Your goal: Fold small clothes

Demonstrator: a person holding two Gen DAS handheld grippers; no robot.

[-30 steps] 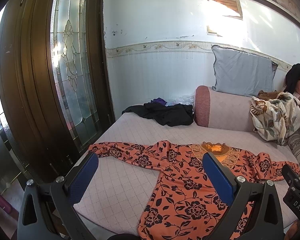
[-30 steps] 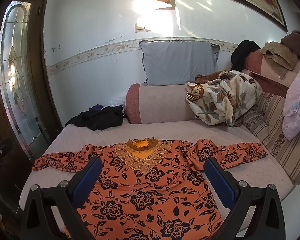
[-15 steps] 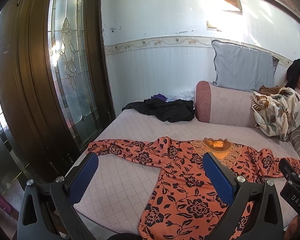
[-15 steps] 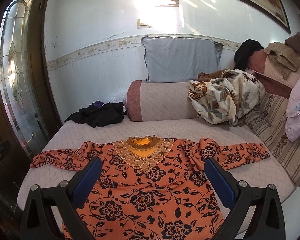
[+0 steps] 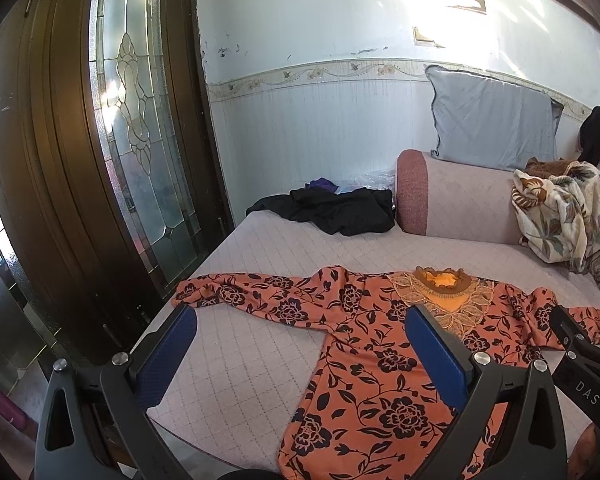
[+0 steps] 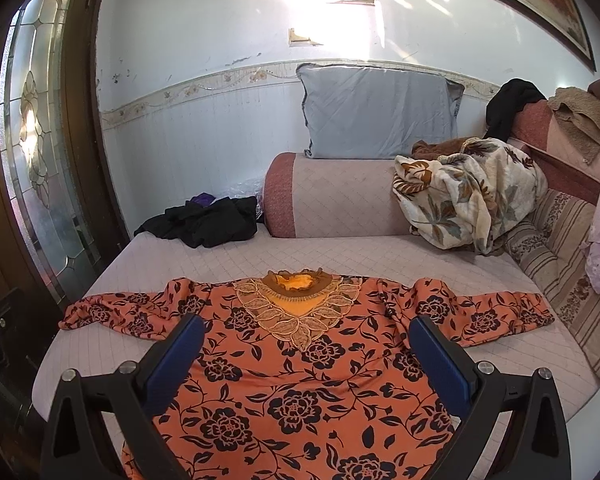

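An orange top with black flowers (image 5: 364, 344) (image 6: 300, 376) lies flat on the pale quilted bed, both sleeves spread out sideways and a lace collar (image 6: 298, 304) at the far side. My left gripper (image 5: 300, 344) hovers open over the bed's near left part, above the left sleeve and the top's side. My right gripper (image 6: 306, 344) hangs open over the chest of the top, a little above it. Neither holds anything. The right gripper's body (image 5: 584, 364) shows at the right edge of the left wrist view.
A black garment heap (image 6: 204, 222) lies at the bed's far left corner beside a bolster (image 6: 332, 196) with a grey pillow (image 6: 376, 112) on it. A floral blanket (image 6: 468, 196) and more clothes pile at the right. A wooden door with glass (image 5: 140, 140) stands left.
Both grippers have drawn back and risen a little, so the top sits lower and farther in each view. The top lies as before and both grippers stay open.
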